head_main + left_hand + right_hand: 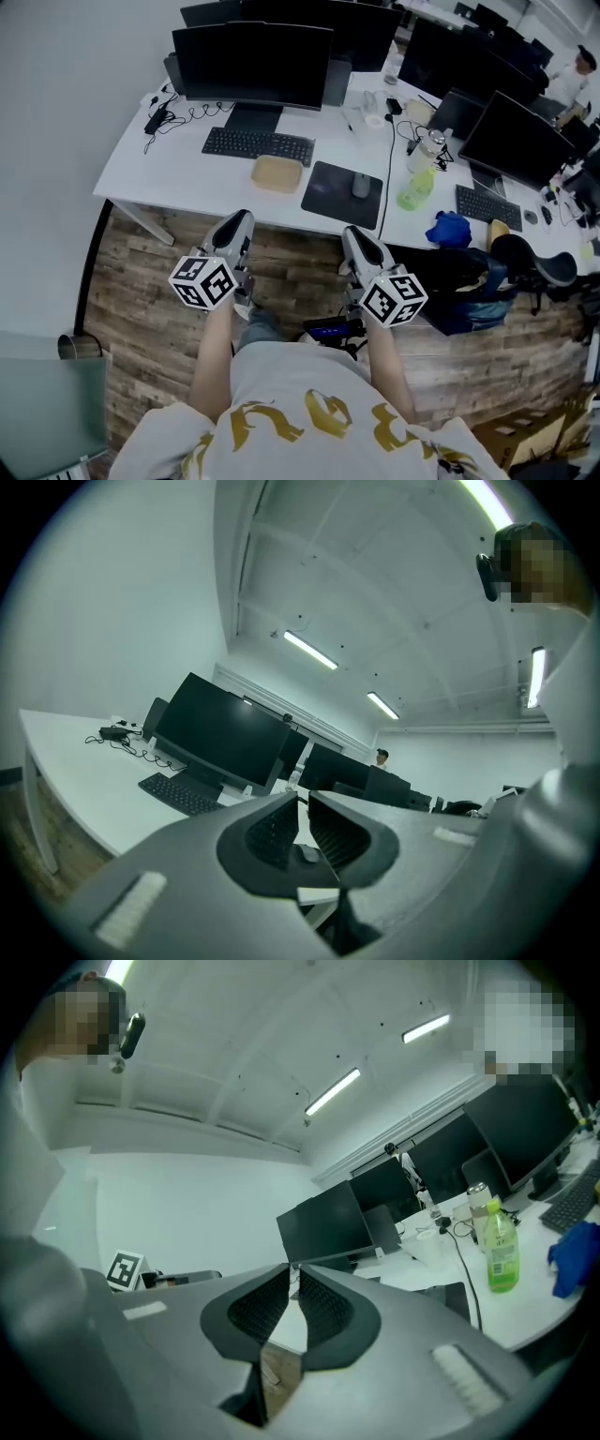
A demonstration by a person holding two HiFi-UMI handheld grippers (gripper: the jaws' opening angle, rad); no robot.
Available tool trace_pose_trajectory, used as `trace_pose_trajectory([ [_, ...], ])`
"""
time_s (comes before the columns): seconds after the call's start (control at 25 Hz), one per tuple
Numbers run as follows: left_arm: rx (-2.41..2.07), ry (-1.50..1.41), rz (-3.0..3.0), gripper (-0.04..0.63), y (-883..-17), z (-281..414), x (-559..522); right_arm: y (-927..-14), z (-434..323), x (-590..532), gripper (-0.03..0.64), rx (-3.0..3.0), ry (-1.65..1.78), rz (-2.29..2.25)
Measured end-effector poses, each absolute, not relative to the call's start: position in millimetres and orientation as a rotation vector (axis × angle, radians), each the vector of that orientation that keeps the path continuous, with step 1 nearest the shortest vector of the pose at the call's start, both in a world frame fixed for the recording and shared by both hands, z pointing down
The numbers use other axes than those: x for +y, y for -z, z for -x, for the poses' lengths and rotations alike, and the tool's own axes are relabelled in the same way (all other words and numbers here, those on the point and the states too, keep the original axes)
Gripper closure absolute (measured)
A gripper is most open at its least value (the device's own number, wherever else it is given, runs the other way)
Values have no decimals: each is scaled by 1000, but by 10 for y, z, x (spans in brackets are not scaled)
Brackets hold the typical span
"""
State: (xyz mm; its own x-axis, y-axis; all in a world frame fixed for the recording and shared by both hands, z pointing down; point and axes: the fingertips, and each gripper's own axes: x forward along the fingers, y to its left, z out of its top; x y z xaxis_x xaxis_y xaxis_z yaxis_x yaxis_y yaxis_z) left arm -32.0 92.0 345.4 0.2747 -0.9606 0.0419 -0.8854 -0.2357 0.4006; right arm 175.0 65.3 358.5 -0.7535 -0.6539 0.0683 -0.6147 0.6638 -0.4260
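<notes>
Grippers are hanging low over the wooden floor (141,281), just short of the desk's (178,178) near edge. The left gripper (236,221) is showing jaws pressed together with only a sliver between them and nothing inside. The right gripper (356,236) is showing the same, empty. Judging by this, it is looking like a start pose, with nothing being handled. Any reach is calling for lifting over the near edge and parting the jaws. A tan flat box (277,173), rounded and low, is lying at the near edge in front of the keyboard (257,143), ahead of the left gripper. A dark mouse pad (333,199) carrying a grey mouse (361,185) is lying just beside the box, ahead of the right gripper.
</notes>
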Motion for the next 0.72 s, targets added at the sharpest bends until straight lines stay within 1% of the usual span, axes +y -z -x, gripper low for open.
trace_pose_trajectory([
  [0.04,-1679,309,-2199,561,-3457,330,929,-3595,-1727,658,538,2779,682,1037],
  [0.16,-1655,320,-2185,536,-3507,307,927,-3637,-1708,639,526,2753,752,981],
  [0.28,-1639,285,-2176,511,-3589,323,915,-3694,-1648,571,474,2729,808,956],
  [0.48,-1638,294,-2126,500,-3711,563,844,-3897,-1409,438,462,2754,894,948],
  [0.72,-1600,232,-2060,502,-4082,868,454,-4276,-1133,186,451,2786,1041,985],
])
